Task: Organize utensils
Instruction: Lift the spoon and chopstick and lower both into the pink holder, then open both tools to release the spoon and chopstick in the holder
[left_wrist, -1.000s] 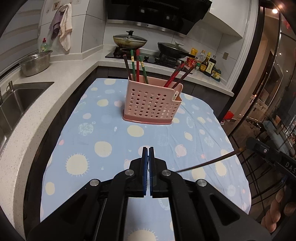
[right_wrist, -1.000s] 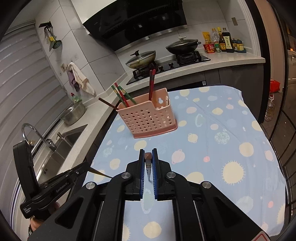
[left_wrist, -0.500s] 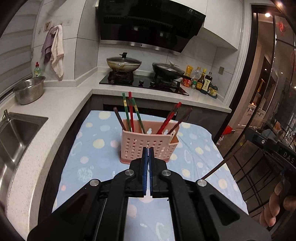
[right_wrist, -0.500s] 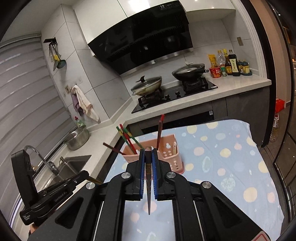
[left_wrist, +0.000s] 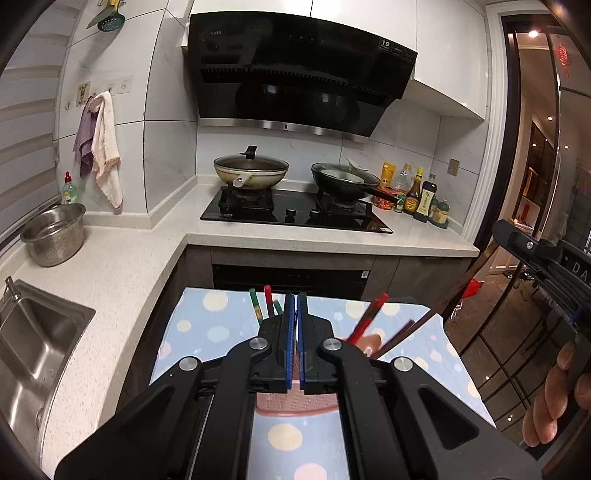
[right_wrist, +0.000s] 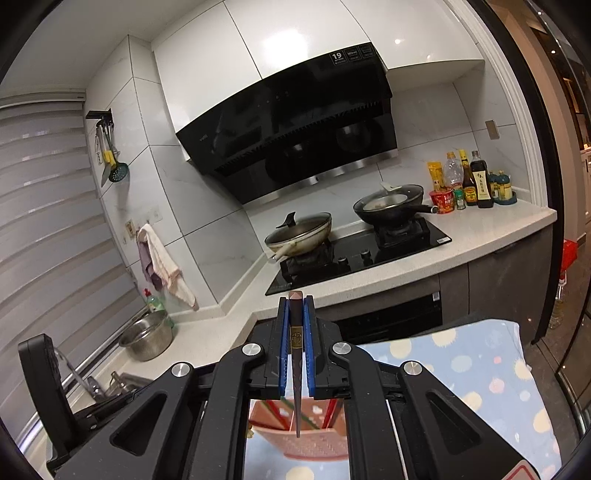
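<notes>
My right gripper (right_wrist: 295, 300) is shut on a dark brown chopstick (right_wrist: 296, 369) that hangs tip down over the pink perforated holder (right_wrist: 314, 443). The holder stands on the blue dotted tablecloth (right_wrist: 461, 369). My left gripper (left_wrist: 296, 295) is shut, with nothing showing between its pads. It covers most of the holder (left_wrist: 295, 403). Red and green chopsticks (left_wrist: 266, 297) and another red one (left_wrist: 369, 317) stick up out of the holder. At the right of the left wrist view, the right gripper (left_wrist: 532, 251) carries its slanted chopstick (left_wrist: 461, 284).
Behind the table runs a white counter (left_wrist: 295, 236) with a hob, a lidded wok (left_wrist: 251, 171) and a black pan (left_wrist: 343, 179). Sauce bottles (left_wrist: 421, 195) stand at its right end. A steel sink (left_wrist: 33, 332) and a colander (left_wrist: 53, 236) lie left. A person's fingers (left_wrist: 554, 406) show right.
Both grippers have risen and tipped up toward the hob. The holder has slid low in both views, behind the grippers. The held chopstick has come over the holder.
</notes>
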